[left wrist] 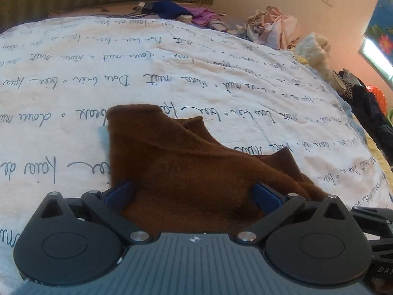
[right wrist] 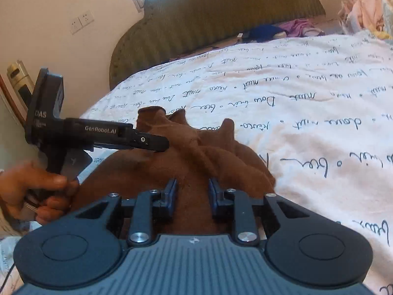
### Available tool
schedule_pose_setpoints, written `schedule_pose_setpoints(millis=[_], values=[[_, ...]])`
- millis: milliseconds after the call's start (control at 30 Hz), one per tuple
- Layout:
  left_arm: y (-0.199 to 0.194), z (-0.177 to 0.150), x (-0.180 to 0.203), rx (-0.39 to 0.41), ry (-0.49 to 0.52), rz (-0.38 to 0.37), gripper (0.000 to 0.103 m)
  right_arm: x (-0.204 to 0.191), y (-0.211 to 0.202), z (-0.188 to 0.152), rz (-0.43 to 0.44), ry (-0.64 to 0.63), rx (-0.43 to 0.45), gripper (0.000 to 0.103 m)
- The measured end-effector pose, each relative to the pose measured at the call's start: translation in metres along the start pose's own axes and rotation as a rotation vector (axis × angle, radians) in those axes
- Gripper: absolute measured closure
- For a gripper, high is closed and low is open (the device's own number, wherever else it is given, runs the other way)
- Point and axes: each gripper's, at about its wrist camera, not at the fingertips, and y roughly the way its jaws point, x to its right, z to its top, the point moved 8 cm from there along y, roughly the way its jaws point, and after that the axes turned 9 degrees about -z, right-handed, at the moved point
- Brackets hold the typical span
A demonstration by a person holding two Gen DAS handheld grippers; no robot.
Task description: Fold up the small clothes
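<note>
**Clerk:** Grippers first, nearest items. Left gripper (left wrist: 192, 193): blue fingers (left wrist: 266, 194) spread wide, tilted down at the bed, the brown garment (left wrist: 176, 167) bunched between them and lapping over their tips; no pad visibly presses the cloth.

**Checker:** And the right one?

**Clerk:** Right gripper (right wrist: 192, 194): blue fingers (right wrist: 170, 194) narrowly apart, brown cloth lying in the gap. Whether the pads pinch it, I cannot tell. In the right wrist view the left gripper (right wrist: 149, 142) reaches in from the left, seen side-on, its tip over the garment's far edge; a hand (right wrist: 41, 184) wraps its handle low at the frame's left.

**Checker:** Location of the garment?

**Clerk:** Brown garment (right wrist: 208, 157), small, rumpled in folds, on the near part of the quilt (left wrist: 196, 73), directly ahead of both grippers.

**Checker:** Surface and room?

**Clerk:** Quilt white, printed with rows of dark cursive script; words not reliably legible. Beyond it: olive ribbed headboard (right wrist: 208, 17); blue and purple clothes (left wrist: 186, 12) at the bed's head; heap of pale clothes (left wrist: 272, 24) along the far side. Pinkish wall with wall sockets (right wrist: 82, 21).

**Checker:** Markings?

**Clerk:** Left gripper body reads "GenRobot.AI" and "DAS".
</note>
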Motion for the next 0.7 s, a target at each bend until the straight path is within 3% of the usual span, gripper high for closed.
schedule_pose_setpoints(millis=[100, 200, 300, 433, 600, 700], values=[[-0.015, 0.005, -0.002, -0.019, -0.034, 0.028, 0.001, -0.011, -0.016, 0.012, -0.048, -0.011, 0.034, 0.076], [-0.046, 0.011, 0.006, 0.043, -0.088, -0.056, 0.001, -0.017, -0.022, 0.027, -0.055, -0.024, 0.111, 0.076], [-0.057, 0.003, 0.02, 0.038, -0.112, -0.101, 0.001, 0.003, 0.019, 0.017, -0.119, -0.028, -0.024, 0.077], [-0.069, -0.024, 0.032, -0.01, -0.095, -0.102, 0.001, 0.025, 0.007, 0.021, -0.113, 0.097, 0.019, 0.076], [-0.094, -0.059, 0.048, -0.018, -0.03, -0.136, 0.0, -0.015, -0.048, 0.002, -0.07, 0.006, 0.072, 0.075], [-0.095, -0.077, 0.052, -0.02, 0.03, -0.094, 0.0, -0.043, -0.056, -0.02, -0.113, -0.161, 0.091, 0.076]])
